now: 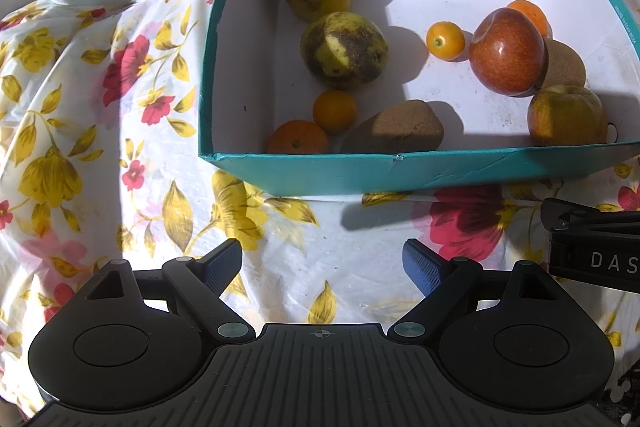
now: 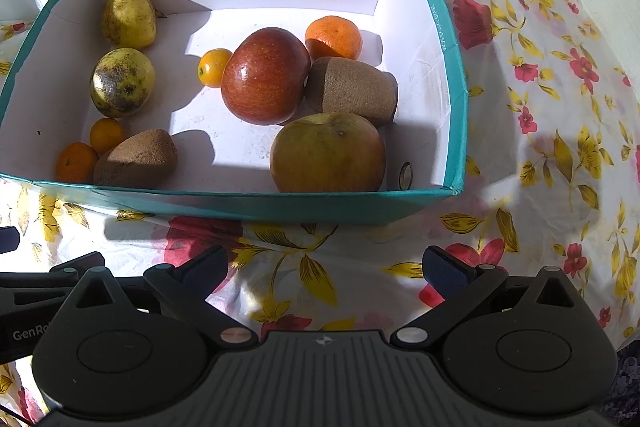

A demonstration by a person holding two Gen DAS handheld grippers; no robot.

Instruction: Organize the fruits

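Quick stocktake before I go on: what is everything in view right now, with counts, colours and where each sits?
Teal cardboard box: 1, white inside, on the cloth.
Spotted yellow pears: 2, box's left side.
Red apple: 1, box centre.
Green-yellow apple: 1, near front wall, right.
Brown kiwis: 2, one right of the red apple, one front left.
Orange mandarins: 2, one back right, one front-left corner.
Small yellow-orange kumquats: 2, one left of the red apple, one front left.
Floral tablecloth: 1, white, red, yellow.
Left gripper: black, open, empty.
Right gripper: black, open, empty.

Fruits [image 1: 507, 51] fill the teal box [image 1: 400, 173] on the cloth [image 1: 120, 147].
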